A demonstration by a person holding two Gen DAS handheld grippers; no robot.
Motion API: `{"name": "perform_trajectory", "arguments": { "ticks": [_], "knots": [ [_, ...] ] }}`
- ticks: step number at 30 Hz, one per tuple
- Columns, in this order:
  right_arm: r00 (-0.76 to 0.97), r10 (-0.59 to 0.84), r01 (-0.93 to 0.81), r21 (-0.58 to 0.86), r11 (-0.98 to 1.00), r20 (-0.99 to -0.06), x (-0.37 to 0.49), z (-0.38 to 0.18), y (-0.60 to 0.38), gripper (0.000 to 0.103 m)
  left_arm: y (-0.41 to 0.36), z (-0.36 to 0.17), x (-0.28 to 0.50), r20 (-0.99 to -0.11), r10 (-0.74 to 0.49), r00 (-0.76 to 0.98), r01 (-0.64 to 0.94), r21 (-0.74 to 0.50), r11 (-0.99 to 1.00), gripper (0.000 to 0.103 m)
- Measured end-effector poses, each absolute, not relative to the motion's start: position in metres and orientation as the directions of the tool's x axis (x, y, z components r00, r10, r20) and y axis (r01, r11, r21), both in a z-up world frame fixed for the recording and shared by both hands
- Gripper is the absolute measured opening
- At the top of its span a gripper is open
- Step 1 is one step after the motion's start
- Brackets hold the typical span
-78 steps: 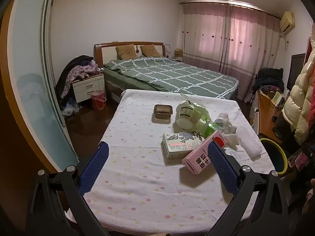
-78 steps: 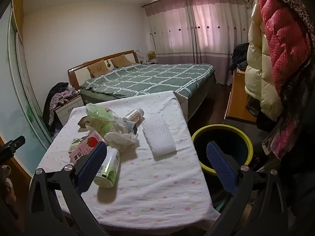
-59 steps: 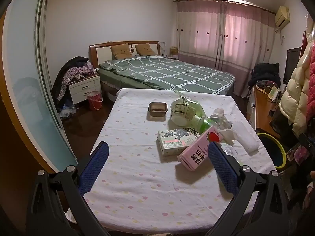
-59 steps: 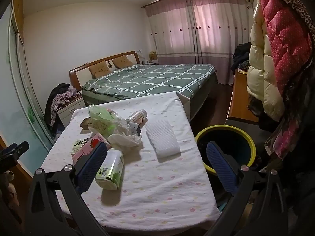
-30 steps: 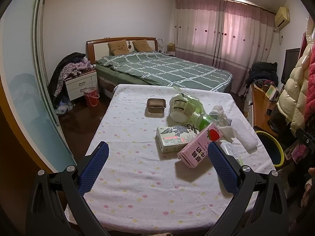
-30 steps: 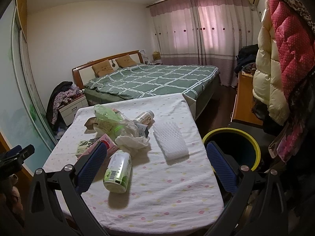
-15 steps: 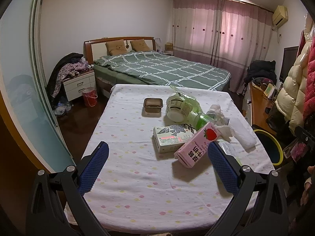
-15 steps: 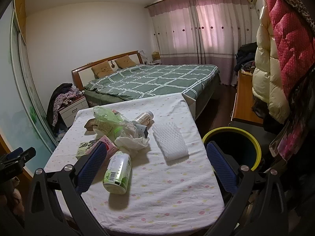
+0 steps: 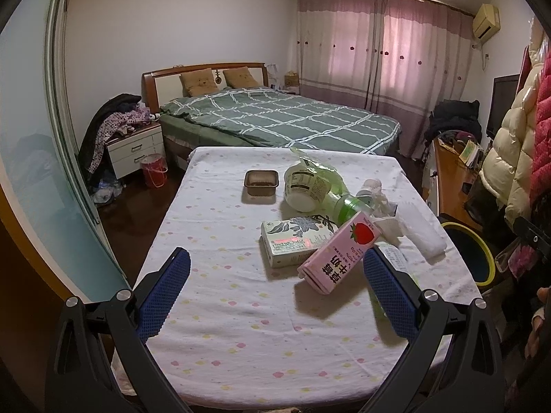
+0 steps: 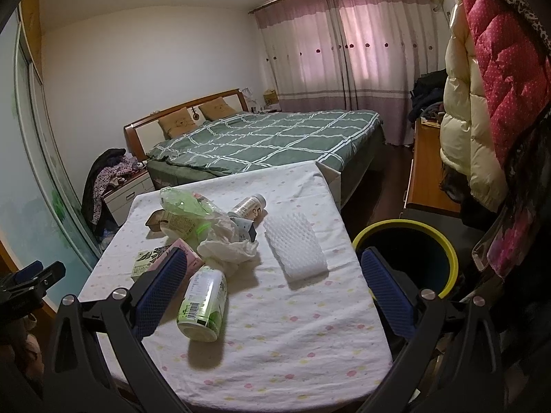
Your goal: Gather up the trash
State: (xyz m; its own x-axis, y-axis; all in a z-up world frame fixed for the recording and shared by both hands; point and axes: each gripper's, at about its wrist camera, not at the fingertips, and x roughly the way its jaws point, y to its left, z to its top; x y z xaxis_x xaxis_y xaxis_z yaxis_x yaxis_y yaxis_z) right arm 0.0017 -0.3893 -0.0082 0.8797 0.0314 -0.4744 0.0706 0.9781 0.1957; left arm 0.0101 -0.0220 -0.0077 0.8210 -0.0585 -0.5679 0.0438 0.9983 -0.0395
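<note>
Trash lies on a table with a dotted white cloth (image 9: 220, 313): a pink strawberry milk carton (image 9: 339, 253), a green flowered carton (image 9: 296, 241), a white tub in a green bag (image 9: 306, 186), a brown tray (image 9: 261, 181). In the right wrist view I see a green-labelled can (image 10: 204, 304) on its side, crumpled paper (image 10: 229, 249), a white foam sheet (image 10: 294, 244) and a small bottle (image 10: 248, 207). My left gripper (image 9: 275, 292) is open above the near table edge. My right gripper (image 10: 272, 287) is open above the can side.
A yellow-rimmed bin (image 10: 406, 261) stands on the floor right of the table. A bed (image 9: 275, 120) lies behind the table. Coats (image 10: 482, 103) hang at the right. A glass sliding door (image 9: 34, 137) is on the left.
Both grippers drifted slightly, so the table items shifted a little in view. Nothing was grasped or moved on the table.
</note>
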Motion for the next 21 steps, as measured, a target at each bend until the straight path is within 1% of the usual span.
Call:
{"name": "perform_trajectory", "arguments": {
  "ticks": [13, 19, 21],
  "knots": [
    [0.876, 0.035, 0.068, 0.195, 0.978, -0.481, 0.006, -0.012, -0.390, 0.097, -0.023, -0.010, 0.017, -0.576, -0.060, 0.815, 0.046, -0.039, 0.998, 0.099],
    [0.863, 0.033, 0.076, 0.194, 0.978, -0.505, 0.021, -0.024, -0.391, 0.097, -0.024, -0.016, 0.026, -0.592, -0.058, 0.804, 0.044, -0.038, 0.998, 0.099],
    [0.850, 0.032, 0.084, 0.194, 0.977, -0.526, 0.032, -0.034, -0.393, 0.097, -0.026, -0.020, 0.032, -0.600, -0.061, 0.797, 0.048, -0.037, 0.998, 0.099]
  ]
}}
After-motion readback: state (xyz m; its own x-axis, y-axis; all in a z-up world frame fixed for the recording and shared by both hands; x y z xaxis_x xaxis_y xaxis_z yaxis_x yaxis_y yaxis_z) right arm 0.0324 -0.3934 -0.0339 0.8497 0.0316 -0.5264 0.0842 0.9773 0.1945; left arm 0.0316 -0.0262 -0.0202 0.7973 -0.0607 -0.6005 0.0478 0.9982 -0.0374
